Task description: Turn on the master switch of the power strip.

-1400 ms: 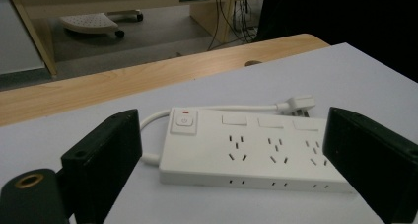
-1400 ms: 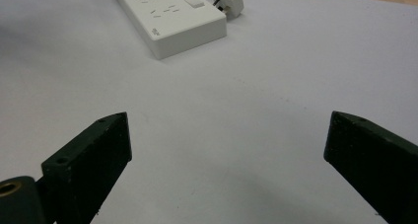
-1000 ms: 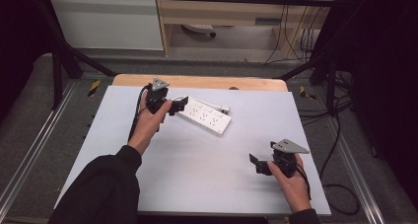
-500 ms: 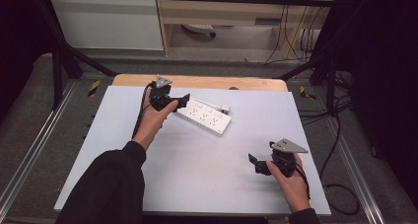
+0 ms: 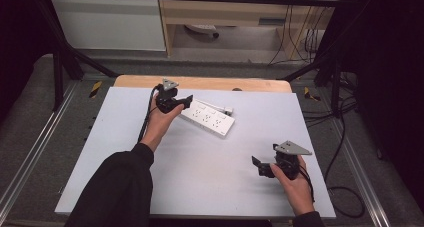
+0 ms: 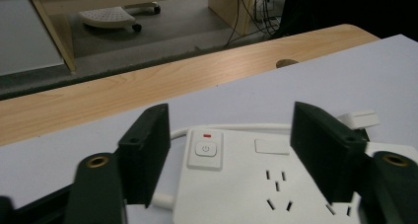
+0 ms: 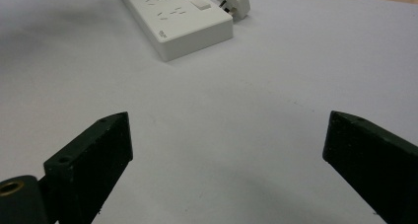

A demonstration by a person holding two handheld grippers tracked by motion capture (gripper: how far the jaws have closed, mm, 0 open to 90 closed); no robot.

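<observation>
Now, L to R:
Left tool (image 5: 181,103): far-left part of counter, held in left hand (image 5: 160,124), black sleeve behind it. Jaws have just been closing, w/ the switch end of the strip between them; in the left gripper view they stand either side of that end, and whether the pads press on it I can't tell.
Strip (image 5: 208,118): white power strip, flat on the counter, far-centre, lying at a slant, its near-right end free. Switch (image 6: 205,149) w/ a small red mark above it sits at the end betw. the jaws; socket holes run on from there.
Cord: thin white cord (image 6: 231,127) loops round the switch end, along the strip's far side.
Plug (image 5: 228,109): white, on the counter just beside the strip's far edge.
Counter (image 5: 200,177): pale grey sheet; a wood edge (image 5: 200,82) shows along the far side.
Right tool (image 5: 264,167): near-right part of counter, in right hand (image 5: 295,182), grey 3-cornered plate on top. Jaws spread wide, nothing betw. them but bare sheet. Well apart from the strip, pointing roughly toward it.
</observation>
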